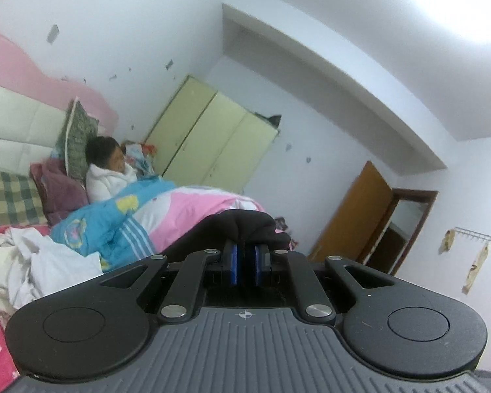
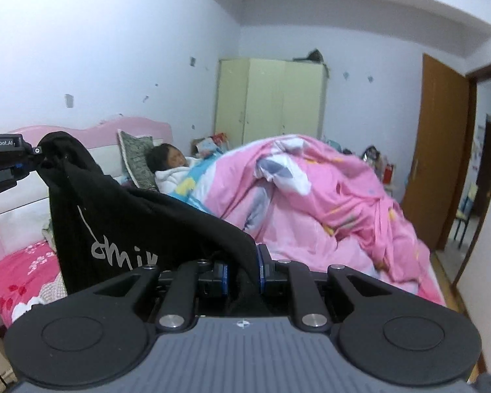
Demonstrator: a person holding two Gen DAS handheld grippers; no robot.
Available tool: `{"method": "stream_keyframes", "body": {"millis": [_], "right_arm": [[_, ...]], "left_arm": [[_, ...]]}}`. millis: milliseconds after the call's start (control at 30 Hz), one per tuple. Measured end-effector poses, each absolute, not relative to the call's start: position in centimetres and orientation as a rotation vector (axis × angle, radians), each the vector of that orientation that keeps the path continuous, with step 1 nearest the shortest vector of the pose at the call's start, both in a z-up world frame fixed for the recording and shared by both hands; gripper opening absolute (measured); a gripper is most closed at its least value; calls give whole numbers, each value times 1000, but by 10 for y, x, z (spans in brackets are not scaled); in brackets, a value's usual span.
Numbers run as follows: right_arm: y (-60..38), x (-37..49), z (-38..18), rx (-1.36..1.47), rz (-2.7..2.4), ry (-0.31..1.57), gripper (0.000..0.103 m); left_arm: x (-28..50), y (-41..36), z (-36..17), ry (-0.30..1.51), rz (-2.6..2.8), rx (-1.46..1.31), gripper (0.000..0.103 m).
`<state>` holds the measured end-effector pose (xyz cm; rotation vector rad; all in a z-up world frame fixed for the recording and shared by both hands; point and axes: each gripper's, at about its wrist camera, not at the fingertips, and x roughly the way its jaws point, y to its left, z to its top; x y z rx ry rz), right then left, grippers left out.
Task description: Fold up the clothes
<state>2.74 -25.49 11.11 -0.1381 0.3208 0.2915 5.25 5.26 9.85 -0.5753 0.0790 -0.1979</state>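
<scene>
- the black garment (image 2: 121,216) hangs in the air above the bed (image 2: 26,275), stretched between the two grippers, with pale lettering on the side that faces the right wrist view.
- the left gripper (image 2: 37,160) pinches one upper corner of it; in its own view the blue pads (image 1: 234,263) are almost together with black cloth bunched between them.
- the right gripper (image 2: 242,275) pinches the other end; a thick fold of the cloth fills the gap between its pads.
- i judge the folding is only at the start: the garment is lifted and spread out, but no fold is visible in it yet.
- what is left, i think: lay it flat on the bed, fold it, and then take the pale clothes (image 1: 45,262) that lie crumpled on the bed.
- a person (image 2: 172,163) lies under the pink quilt (image 2: 327,203), so the free place on the bed looks small.
</scene>
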Motion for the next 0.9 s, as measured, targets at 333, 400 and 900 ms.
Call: {"method": "stream_keyframes", "body": {"millis": [333, 400, 900], "right_arm": [[-270, -14, 124, -177, 283, 407, 17], [-271, -12, 118, -154, 271, 465, 17], [-243, 115, 16, -116, 111, 770, 17]], "left_arm": [[9, 42, 96, 114, -218, -567, 8], [12, 41, 91, 148, -228, -574, 8], [171, 61, -28, 510, -269, -609, 8]]}}
